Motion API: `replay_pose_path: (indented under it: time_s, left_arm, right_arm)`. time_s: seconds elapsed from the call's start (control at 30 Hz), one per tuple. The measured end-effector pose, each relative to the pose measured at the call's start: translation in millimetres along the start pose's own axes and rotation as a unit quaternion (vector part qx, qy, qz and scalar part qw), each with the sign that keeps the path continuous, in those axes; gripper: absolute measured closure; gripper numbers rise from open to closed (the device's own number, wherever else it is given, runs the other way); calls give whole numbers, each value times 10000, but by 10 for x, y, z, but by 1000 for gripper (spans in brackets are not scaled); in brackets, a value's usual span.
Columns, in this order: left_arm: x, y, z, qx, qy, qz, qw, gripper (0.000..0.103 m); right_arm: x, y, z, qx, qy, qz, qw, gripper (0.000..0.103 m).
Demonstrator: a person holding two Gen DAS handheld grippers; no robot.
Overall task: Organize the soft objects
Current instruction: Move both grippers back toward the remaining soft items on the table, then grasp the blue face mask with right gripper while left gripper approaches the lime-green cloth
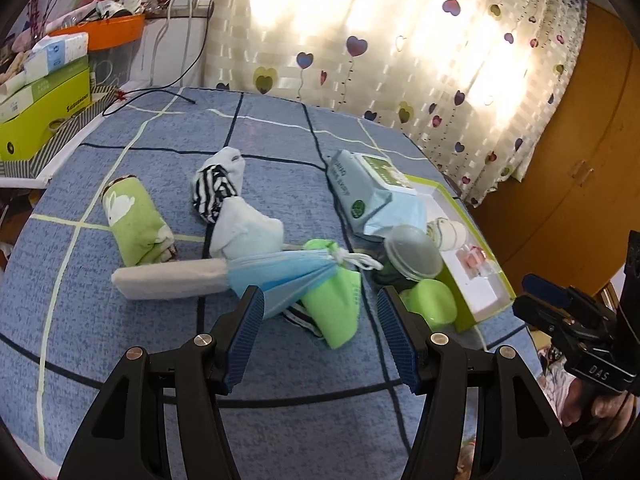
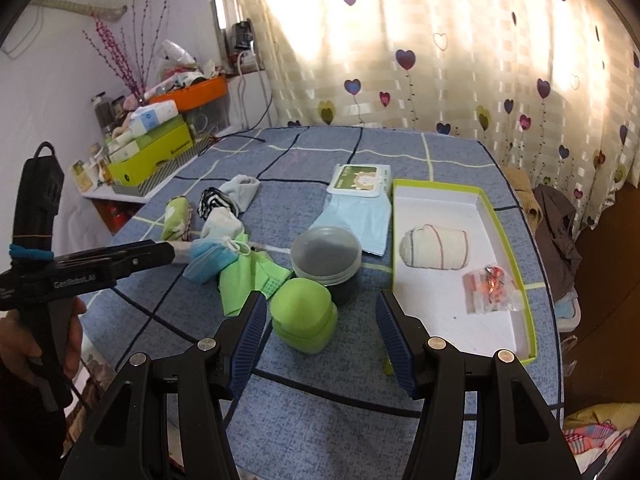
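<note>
Blue checked cloth covers the surface [image 1: 120, 340], and the soft things lie strewn across it. Farthest left is a rolled green towel [image 1: 134, 220] with a white rabbit on it; beside it, a striped sock [image 1: 212, 192] tangled with a pale sock [image 1: 248, 232]. In front of those lies a grey-white flat pad [image 1: 172, 280], touching a pleated blue face mask [image 1: 276, 276] that overlaps a bright green sock [image 1: 336, 308]. The left claw [image 1: 320, 320] hovers just short of this mask-and-sock heap, jaws wide apart and holding nothing.

Further right stand a dark jar with a clear lid [image 2: 326, 252] and a green rounded container [image 2: 304, 316], with a light blue cloth [image 2: 356, 220] and a wipes pack [image 2: 358, 180] behind them. The right claw [image 2: 320, 328] is likewise spread wide and empty, low over the surface near the green container. At far right sits the green-rimmed box [image 2: 436, 190], already holding a rolled white cloth with thin stripes [image 2: 436, 248] and a crinkled clear wrapper [image 2: 492, 288], possibly sweets; the blur makes that unsure.

Sorting seems partly done: one roll is boxed, most pieces are still loose. The likely next move is for the left claw to ease forward, close on the mask or green sock without snagging its neighbour, and carry it to the box.
</note>
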State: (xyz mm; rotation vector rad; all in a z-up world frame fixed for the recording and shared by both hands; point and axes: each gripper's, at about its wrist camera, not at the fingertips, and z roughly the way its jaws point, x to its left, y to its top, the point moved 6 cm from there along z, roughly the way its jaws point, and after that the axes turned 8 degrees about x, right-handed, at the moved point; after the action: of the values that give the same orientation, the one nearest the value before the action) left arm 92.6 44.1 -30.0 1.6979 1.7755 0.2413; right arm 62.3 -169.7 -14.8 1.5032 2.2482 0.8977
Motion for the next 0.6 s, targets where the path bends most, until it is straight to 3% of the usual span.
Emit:
replay_pose_path:
  time_s: [0.6]
  left_arm:
    - [672, -91, -64, -72, 219, -549, 9982, 43]
  right_arm:
    - [781, 379, 476, 176, 482, -1033, 9933, 46]
